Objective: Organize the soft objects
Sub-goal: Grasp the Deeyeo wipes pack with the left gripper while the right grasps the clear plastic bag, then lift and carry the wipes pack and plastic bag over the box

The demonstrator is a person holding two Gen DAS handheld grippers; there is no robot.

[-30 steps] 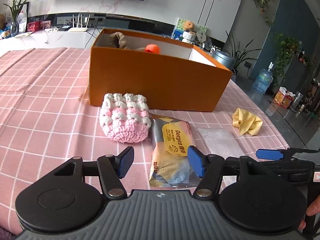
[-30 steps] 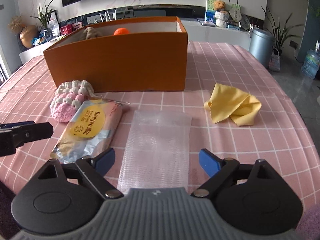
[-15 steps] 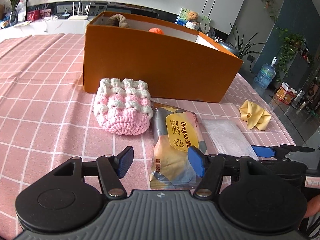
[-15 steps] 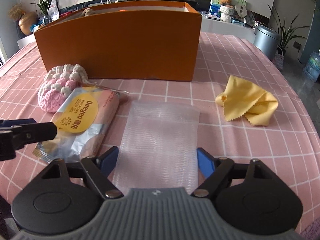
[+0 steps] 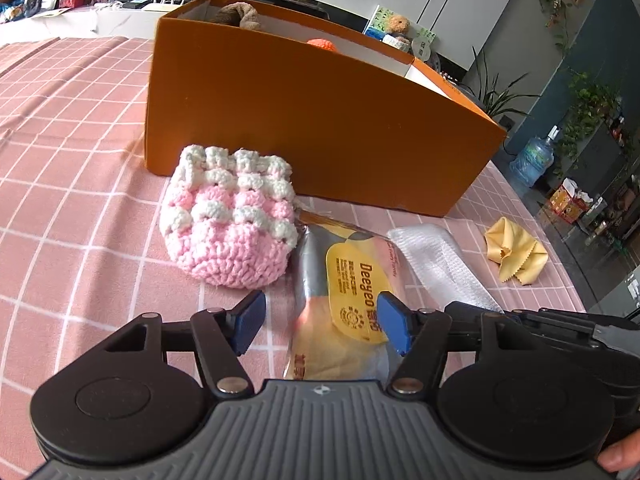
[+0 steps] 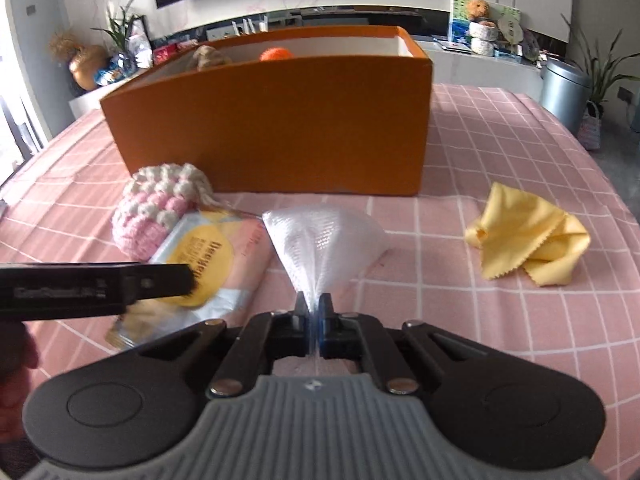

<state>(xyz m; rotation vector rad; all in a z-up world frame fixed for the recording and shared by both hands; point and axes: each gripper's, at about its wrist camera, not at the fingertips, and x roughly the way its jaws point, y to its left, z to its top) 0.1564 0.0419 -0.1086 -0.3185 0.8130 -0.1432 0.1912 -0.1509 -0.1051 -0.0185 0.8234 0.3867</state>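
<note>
Bubble wrap [image 6: 320,248], translucent, dimpled, pinched to fan, crocheted pouch [image 5: 230,220]

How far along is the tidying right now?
Done: two soft toys sit in the orange box. In hand: the right hand-held gripper pinches the bubble wrap. Left: knitted pouch, snack pack between the open left hand-held gripper, yellow cloth.

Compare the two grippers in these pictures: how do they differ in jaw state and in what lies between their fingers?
The right gripper is shut, pinching the near end of the clear bubble wrap sheet so it bunches into a fan; the left gripper is open, gripping nothing. The left gripper's fingers straddle the yellow-labelled snack packet, which lies flat on the tablecloth. Both have blue pads and point towards the orange box.
</note>
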